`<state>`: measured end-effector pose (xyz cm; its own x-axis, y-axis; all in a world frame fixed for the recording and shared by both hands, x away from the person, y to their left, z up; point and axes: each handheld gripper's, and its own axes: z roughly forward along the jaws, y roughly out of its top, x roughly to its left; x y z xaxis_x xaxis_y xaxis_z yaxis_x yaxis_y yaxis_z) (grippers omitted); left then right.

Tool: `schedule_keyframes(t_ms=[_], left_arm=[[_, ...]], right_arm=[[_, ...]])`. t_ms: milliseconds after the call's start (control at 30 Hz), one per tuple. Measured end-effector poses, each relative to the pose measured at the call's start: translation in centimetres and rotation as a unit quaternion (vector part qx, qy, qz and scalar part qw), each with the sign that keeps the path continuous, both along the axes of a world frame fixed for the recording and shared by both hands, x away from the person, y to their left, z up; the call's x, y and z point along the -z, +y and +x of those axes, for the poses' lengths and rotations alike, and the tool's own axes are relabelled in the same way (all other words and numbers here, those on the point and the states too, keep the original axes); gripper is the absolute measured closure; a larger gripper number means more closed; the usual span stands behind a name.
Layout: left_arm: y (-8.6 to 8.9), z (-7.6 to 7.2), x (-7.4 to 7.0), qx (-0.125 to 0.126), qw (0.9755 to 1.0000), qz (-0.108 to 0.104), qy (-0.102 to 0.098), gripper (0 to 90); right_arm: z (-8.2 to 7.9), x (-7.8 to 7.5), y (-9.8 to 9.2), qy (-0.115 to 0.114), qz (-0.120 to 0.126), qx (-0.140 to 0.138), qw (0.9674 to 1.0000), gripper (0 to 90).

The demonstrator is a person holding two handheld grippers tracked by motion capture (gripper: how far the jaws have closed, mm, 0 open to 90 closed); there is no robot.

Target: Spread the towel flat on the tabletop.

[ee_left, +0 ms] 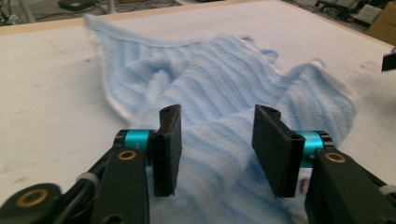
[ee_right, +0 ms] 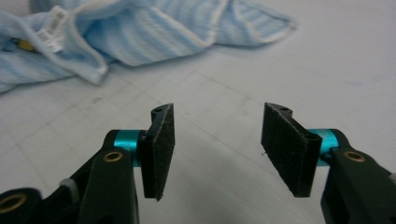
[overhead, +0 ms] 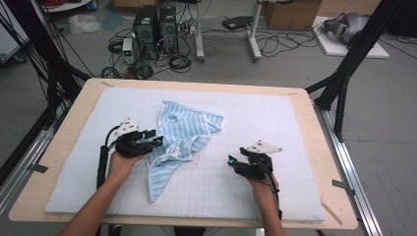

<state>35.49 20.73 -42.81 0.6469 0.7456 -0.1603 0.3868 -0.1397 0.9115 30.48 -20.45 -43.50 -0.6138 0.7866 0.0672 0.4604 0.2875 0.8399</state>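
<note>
High view is showing a striped towel (overhead: 182, 140) still lying rumpled near the table's (overhead: 324, 162) middle, folding barely begun. Left gripper (overhead: 156, 139) is hovering half-open over its edge; right gripper (overhead: 231, 162) is waiting half-open, holding nothing.

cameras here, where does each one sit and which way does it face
High view: fixed above the person's side, looking forward and down on the table; both forearms enter from the bottom, with the left gripper and right gripper.
Left gripper view: rides the left gripper, looking along its open jaws over the blue striped towel.
Right gripper view: rides the right gripper, open jaws over the white mat, towel beyond.
Shared: all three show the towel and mat.
</note>
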Motion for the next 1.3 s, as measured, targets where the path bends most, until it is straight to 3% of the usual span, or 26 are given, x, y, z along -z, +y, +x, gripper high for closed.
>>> schedule_keyframes(t_ms=[67, 233, 433, 533, 600, 633, 667, 733, 900, 1100, 1300], left_arm=[[1.2, -0.3, 0.0, -0.012, 0.9998, -0.009, -0.010, 50.6], [3.9, -0.6, 0.3, -0.032, 0.9992, -0.023, -0.009, 45.9], [5.0, -0.6, 0.2, -0.041, 0.9987, -0.028, -0.010, 43.6], [4.9, -0.7, 0.4, -0.038, 0.9990, -0.023, -0.009, 43.7], [4.8, -0.7, 0.7, -0.037, 0.9991, -0.019, -0.006, 43.9], [4.9, -0.7, 0.8, -0.036, 0.9992, -0.017, -0.002, 43.9], [4.9, -0.6, 0.8, -0.036, 0.9992, -0.017, -0.002, 43.9], [4.9, -0.7, 0.7, -0.037, 0.9991, -0.019, -0.004, 44.0], [5.0, -0.9, 0.6, -0.039, 0.9991, -0.018, -0.006, 44.7], [5.0, -0.8, 0.8, -0.042, 0.9989, -0.023, -0.004, 44.9], [4.8, -0.8, 0.9, -0.039, 0.9990, -0.021, -0.005, 44.7]], right_arm=[[0.2, 0.1, 1.7, 0.003, -0.002, -0.026, 0.9997, 48.9], [1.1, 0.4, 6.0, 0.010, -0.016, -0.078, 0.9967, 48.3], [2.4, 0.3, 10.5, 0.013, -0.013, -0.117, 0.9929, 45.3], [3.2, 0.8, 12.3, 0.023, -0.041, -0.125, 0.9910, 47.3], [3.5, 1.5, 13.2, 0.039, -0.065, -0.134, 0.9881, 55.1], [3.4, 1.5, 13.4, 0.031, -0.071, -0.135, 0.9877, 59.1], [3.4, 1.4, 13.3, 0.034, -0.070, -0.143, 0.9866, 72.8], [3.3, 1.3, 13.0, 0.035, -0.078, -0.145, 0.9857, 78.4], [2.3, 1.1, 10.7, 0.026, -0.084, -0.136, 0.9868, 79.9], [0.7, 0.4, 5.2, 0.024, -0.061, -0.086, 0.9941, 79.6], [-1.7, 0.0, -0.2, 0.028, -0.036, -0.041, 0.9981, 77.8]])
